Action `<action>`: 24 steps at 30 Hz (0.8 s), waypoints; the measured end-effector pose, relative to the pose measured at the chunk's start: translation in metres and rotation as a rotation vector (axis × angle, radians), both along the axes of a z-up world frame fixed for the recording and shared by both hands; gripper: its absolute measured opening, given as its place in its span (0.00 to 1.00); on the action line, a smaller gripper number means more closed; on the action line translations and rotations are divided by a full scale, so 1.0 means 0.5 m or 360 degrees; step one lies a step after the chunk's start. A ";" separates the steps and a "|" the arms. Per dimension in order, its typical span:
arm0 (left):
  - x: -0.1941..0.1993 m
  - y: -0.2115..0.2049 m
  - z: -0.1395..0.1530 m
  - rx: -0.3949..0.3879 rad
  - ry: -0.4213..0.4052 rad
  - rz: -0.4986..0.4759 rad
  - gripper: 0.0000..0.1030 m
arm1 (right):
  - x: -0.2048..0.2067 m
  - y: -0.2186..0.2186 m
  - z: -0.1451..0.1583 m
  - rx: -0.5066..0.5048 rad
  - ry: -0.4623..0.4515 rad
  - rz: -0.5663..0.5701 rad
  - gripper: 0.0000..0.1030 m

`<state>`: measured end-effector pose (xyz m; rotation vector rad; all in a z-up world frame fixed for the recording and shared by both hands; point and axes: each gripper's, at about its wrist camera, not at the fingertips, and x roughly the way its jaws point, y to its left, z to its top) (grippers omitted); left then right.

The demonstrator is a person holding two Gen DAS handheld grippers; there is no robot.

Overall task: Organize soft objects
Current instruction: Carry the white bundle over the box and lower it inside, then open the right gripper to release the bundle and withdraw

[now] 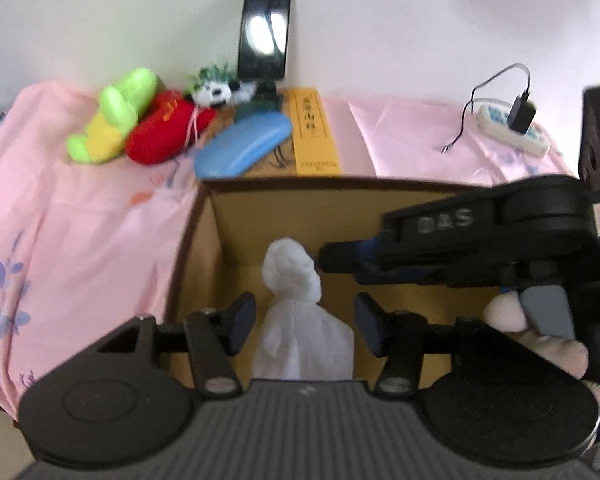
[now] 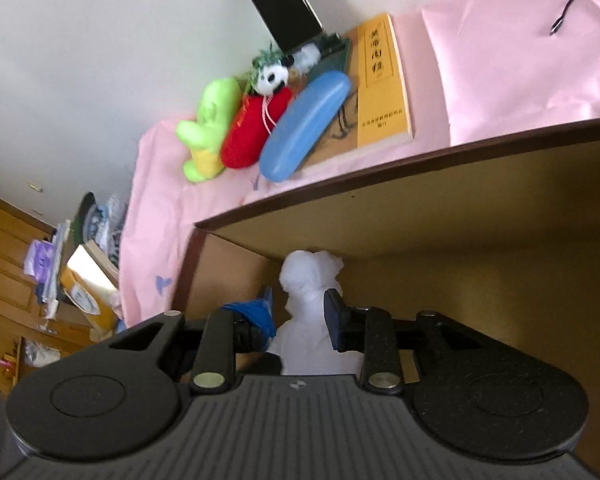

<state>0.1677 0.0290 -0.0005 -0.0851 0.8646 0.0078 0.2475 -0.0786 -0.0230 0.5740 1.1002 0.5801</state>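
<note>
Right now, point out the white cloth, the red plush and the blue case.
white cloth [image 1: 290, 276]: left wrist view, bunched top.
red plush [image 1: 160, 134]: left wrist view, body.
blue case [image 2: 304, 126]: right wrist view, lid.

Both grippers are crowding the open box [image 1: 204, 236], its walls hemming them in. The right gripper [image 1: 340, 264] is crossing ahead of the left gripper [image 1: 304, 326], and the white cloth [image 1: 296, 300] is filling the gap between its pads.

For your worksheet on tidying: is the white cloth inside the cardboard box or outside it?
Inside. The white cloth sits below the box rim, against its brown inner walls.
</note>
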 end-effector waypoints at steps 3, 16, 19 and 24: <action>-0.030 0.007 0.025 -0.0021 -0.0055 0.0009 0.55 | -0.030 -0.022 0.026 0.0041 -0.0040 -0.0023 0.12; -0.176 -0.008 0.062 -0.0014 -0.0138 -0.0058 0.54 | -0.181 -0.084 0.088 0.0011 -0.0195 -0.0002 0.12; -0.203 -0.014 0.060 0.0012 -0.0138 -0.0069 0.54 | -0.210 -0.086 0.090 -0.0037 -0.0217 0.0015 0.12; -0.241 -0.026 0.048 0.0034 -0.0108 -0.0110 0.54 | -0.262 -0.093 0.089 -0.0117 -0.0273 0.0054 0.12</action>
